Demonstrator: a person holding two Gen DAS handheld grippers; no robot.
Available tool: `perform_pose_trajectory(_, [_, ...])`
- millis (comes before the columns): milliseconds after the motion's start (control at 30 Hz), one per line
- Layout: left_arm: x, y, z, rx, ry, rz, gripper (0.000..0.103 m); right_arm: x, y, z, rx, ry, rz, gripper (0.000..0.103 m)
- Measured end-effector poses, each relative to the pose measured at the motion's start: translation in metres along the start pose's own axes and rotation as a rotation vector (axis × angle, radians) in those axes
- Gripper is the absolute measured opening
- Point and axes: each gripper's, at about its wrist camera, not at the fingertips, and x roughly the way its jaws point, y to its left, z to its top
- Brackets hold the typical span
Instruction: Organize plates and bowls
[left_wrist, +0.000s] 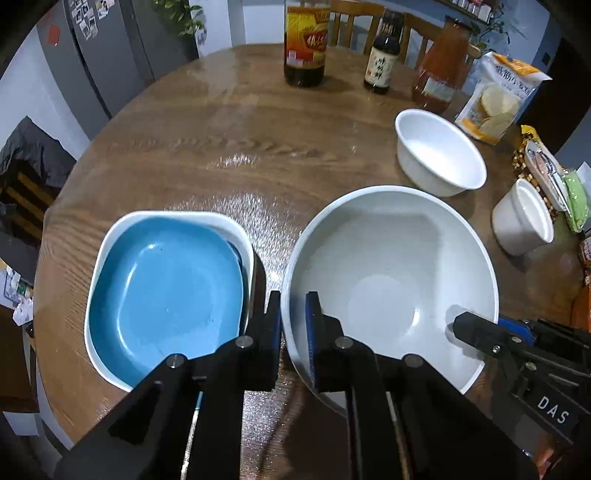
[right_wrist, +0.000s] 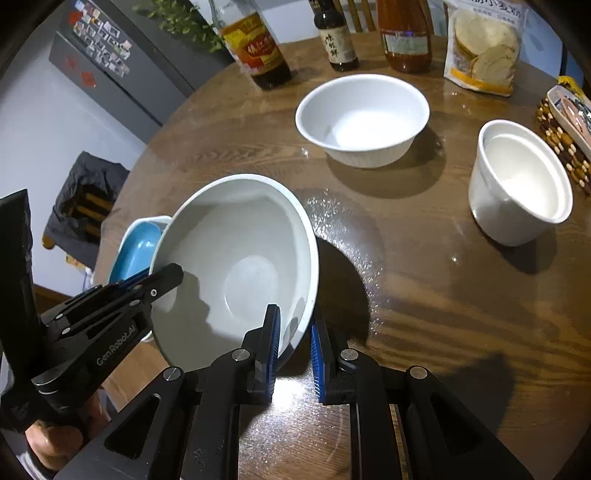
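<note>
Large bowl: we are holding the big round pale-grey bowl (left_wrist: 388, 280) by its rim from both sides, and it is tilting, its far edge tipped up in the right wrist view.
Left tongs (left_wrist: 293, 332): they are pinching narrow on the bowl's near-left rim, one pad inside the wall and one outside.
Right tongs (right_wrist: 293, 343): they are clamping the near-right rim the same way, narrow on the wall.
Stack target: the square blue plate (left_wrist: 166, 295) is sitting inside a white square dish (left_wrist: 110, 240) on the brown wooden worktop (left_wrist: 221, 147), just beside the bowl on its left (the rims look close, though we cannot tell if they touch).
Key relation: the stack is lying leftward of both tongs, nearer the left hand.
Others: the white round bowl (right_wrist: 362, 118) and white cup-like pot (right_wrist: 517, 184) are waiting well apart, to the far right.
</note>
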Motion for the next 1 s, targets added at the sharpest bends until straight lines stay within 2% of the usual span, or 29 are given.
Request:
perform_pose_trajectory(133, [0.002,-0.001,-0.001,0.007,-0.012,0.010,0.014,0.000,0.001,0.001,0.005,-0.003,-0.013,0.017])
perform_pose_trajectory(167, [0.002,-0.001,0.000,0.006,-0.013,0.010,0.017,-0.001,0.002,0.001,0.003,-0.008,-0.022,0.017])
perform_pose_trajectory(233, [-0.002,0.002,-0.001,-0.009,-0.024,0.011,0.040,-0.006,0.000,0.000,-0.001,-0.029,-0.043,0.017])
perform_pose_trajectory(300, [-0.009,0.005,-0.001,-0.021,-0.053,0.020,0.050,-0.012,-0.002,-0.001,0.003,-0.045,-0.050,0.017])
perform_pose_trajectory(433, [-0.021,0.009,0.004,-0.034,-0.082,0.012,0.052,-0.027,-0.011,-0.002,0.025,-0.073,-0.048,0.023])
perform_pose_trajectory(500, [-0.029,0.009,0.006,-0.039,-0.098,0.000,0.054,-0.035,-0.014,-0.001,0.023,-0.094,-0.056,0.033])
perform_pose_trajectory(600, [-0.038,0.003,0.008,-0.025,-0.120,-0.007,0.056,-0.054,-0.017,0.005,0.013,-0.145,-0.056,0.041])
perform_pose_trajectory(867, [-0.053,-0.030,0.033,0.022,-0.143,-0.075,0.056,-0.099,-0.029,0.038,-0.021,-0.235,-0.112,0.041])
perform_pose_trajectory(1000, [-0.063,-0.049,0.065,0.042,-0.203,-0.060,0.058,-0.114,-0.036,0.067,-0.049,-0.255,-0.153,0.041])
